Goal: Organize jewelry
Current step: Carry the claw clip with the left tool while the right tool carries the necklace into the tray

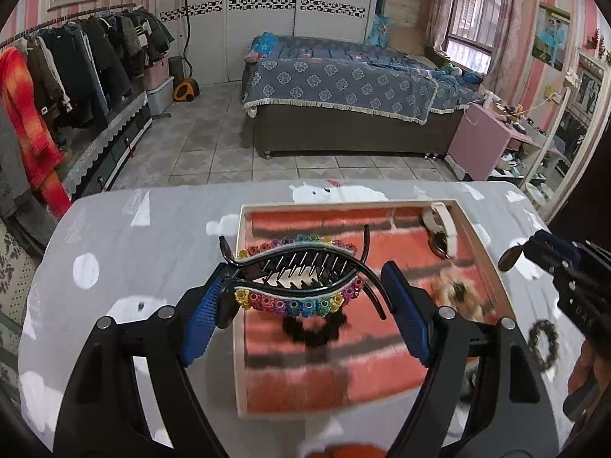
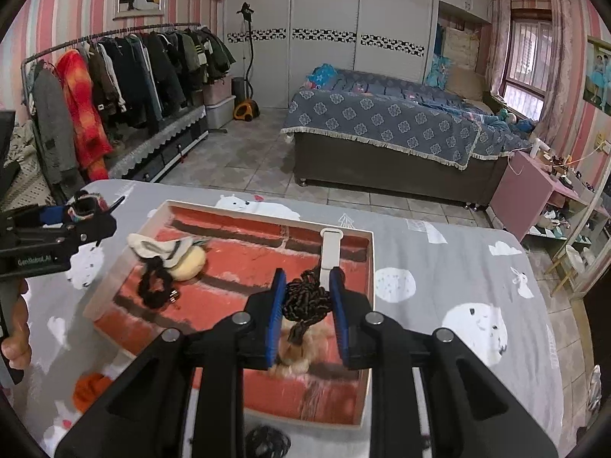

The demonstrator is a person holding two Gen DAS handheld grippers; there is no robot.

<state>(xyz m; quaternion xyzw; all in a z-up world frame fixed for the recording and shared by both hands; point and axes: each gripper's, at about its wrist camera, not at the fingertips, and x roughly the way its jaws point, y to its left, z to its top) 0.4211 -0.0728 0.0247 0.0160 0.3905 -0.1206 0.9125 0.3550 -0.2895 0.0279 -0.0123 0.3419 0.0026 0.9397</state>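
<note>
While "GenRobot.AI" marks the left hand-held gripper [image 2: 82, 206] — pinching a rainbow hair clip [image 1: 298, 278] — the right hand-held gripper [image 2: 307, 313] pinches a black braided cord [image 2: 305, 299].

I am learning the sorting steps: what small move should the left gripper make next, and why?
Probably lower and open the left gripper: it holds the black rainbow-beaded hair clip above the white-rimmed tray with red brick-pattern lining, where hair accessories already lie.

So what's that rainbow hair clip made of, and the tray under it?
The hair clip looks like glossy black plastic: smooth curved arms and teeth, edged with shiny, possibly metallic, rainbow beads. The tray has a plain pale rim, maybe wood or card, and a fuzzy-looking red brick-patterned lining, likely fabric.
</note>
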